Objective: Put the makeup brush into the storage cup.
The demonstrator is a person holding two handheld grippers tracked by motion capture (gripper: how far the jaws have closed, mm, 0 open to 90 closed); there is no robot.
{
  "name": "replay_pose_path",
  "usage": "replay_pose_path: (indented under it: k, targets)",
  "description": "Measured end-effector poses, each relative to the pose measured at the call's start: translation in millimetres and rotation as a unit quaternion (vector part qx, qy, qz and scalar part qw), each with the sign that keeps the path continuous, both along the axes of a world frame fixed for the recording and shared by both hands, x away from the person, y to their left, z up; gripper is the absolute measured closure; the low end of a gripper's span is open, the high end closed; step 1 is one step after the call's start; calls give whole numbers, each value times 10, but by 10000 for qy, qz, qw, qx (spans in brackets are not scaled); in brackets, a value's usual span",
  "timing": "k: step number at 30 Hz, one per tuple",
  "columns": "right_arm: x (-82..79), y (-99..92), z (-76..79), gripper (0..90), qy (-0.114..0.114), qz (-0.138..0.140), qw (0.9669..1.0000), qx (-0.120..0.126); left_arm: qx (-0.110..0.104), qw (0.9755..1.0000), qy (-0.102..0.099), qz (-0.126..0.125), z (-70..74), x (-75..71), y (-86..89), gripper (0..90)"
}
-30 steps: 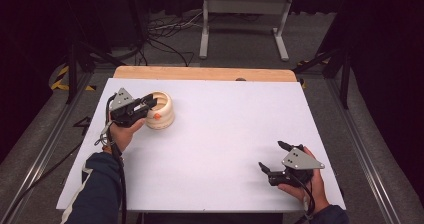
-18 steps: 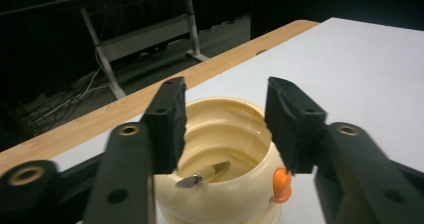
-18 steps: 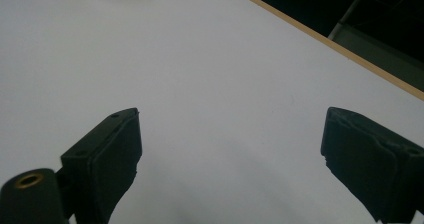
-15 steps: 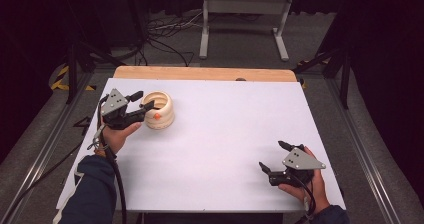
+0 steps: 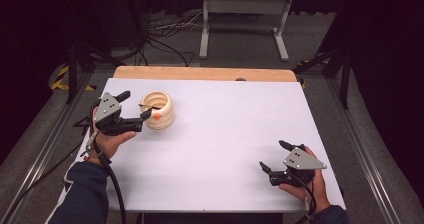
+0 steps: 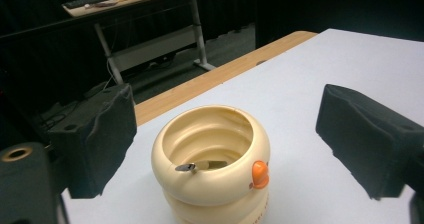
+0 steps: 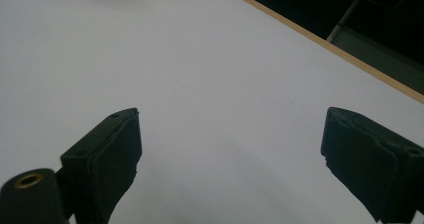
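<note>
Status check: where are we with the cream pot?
Done: the cream pot stands upright on the table, a small metal piece inside it. In hand: nothing; the left gripper is open beside the pot, not touching. Left: any grasp. The right gripper hangs open over bare table.

I read this as a lab or recording studio, not a home. My table (image 5: 210,134) has a white top with a bare wooden strip along its far edge, and it stands on grey carpet. Black curtains (image 5: 385,39) close off the space around it. Loose cables (image 5: 165,34) lie past the far edge beside a grey metal stand (image 5: 242,14), and yellow-black hazard tape (image 5: 62,79) marks the floor off the far left corner.
</note>
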State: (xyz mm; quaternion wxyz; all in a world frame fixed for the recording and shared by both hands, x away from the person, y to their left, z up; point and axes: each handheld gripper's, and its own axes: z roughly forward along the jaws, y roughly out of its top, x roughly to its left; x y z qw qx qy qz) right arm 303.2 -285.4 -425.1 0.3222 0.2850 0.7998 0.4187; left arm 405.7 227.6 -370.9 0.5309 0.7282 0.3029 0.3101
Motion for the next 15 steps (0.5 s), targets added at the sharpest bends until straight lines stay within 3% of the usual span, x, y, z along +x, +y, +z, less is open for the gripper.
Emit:
replay_pose_path:
  k: [4,8,15]
  targets:
    - [1,-7,-4,100,1,-5,10000,-20,-147,9999,-25,-54,17,-50,50,66]
    - [2,-8,4,100,-11,-57,10000,-40,28,10000,-51,38,26,-107,61,56]
    - [1,1,-2,100,10,-27,10000,-55,83,9999,-117,31,51,-208,37,51]
